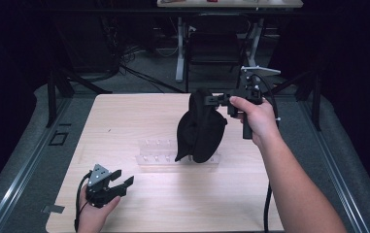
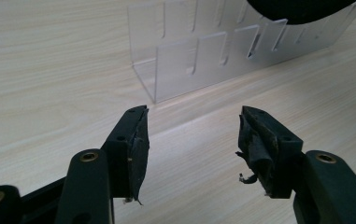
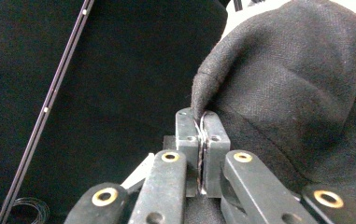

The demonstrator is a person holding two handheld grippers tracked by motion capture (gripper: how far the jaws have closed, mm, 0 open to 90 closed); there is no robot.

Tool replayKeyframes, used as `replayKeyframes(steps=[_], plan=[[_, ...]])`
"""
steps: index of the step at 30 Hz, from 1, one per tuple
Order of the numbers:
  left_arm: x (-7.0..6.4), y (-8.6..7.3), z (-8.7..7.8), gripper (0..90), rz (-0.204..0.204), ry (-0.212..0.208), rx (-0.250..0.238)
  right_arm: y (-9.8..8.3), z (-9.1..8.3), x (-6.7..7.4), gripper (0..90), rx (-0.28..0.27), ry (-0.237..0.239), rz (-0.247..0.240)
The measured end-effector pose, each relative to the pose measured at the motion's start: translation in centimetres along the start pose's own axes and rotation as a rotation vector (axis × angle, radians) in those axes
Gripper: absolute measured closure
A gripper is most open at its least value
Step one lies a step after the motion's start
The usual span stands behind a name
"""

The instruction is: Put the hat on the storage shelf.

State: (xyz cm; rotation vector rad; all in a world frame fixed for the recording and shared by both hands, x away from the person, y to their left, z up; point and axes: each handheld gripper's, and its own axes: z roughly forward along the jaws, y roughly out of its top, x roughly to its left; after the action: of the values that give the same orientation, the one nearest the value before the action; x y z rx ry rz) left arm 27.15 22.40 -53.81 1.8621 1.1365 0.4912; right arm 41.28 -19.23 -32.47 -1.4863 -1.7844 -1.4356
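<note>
Your right gripper (image 1: pixel 210 100) pinches the black cap (image 1: pixel 199 128) by its edge, hanging it above the clear slotted rack (image 1: pixel 159 154). Your left gripper (image 1: pixel 122 177) rests wide apart, holding nothing, on the wooden table (image 1: pixel 124 116); dark room beyond.

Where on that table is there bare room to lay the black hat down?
The wooden table is bare along its far left, beyond the clear acrylic rack, and across the near strip between the left gripper and the person's right forearm. The middle is crowded: the black hat hangs over the rack from the right gripper.
</note>
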Motion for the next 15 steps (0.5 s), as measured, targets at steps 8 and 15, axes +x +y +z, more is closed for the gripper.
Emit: replayKeyframes(steps=[8, 15], plan=[[-1.3, 1.6, 1.1, 46.9, 0.042, -0.009, 0.002, -0.1, 0.6, 0.5, 88.5, -0.001, -0.004, 0.0], [-2.9, 3.0, 1.8, 48.6, 0.074, -0.038, -0.019, -0.1, 1.3, 0.7, 88.5, -0.001, 0.012, 0.002]])
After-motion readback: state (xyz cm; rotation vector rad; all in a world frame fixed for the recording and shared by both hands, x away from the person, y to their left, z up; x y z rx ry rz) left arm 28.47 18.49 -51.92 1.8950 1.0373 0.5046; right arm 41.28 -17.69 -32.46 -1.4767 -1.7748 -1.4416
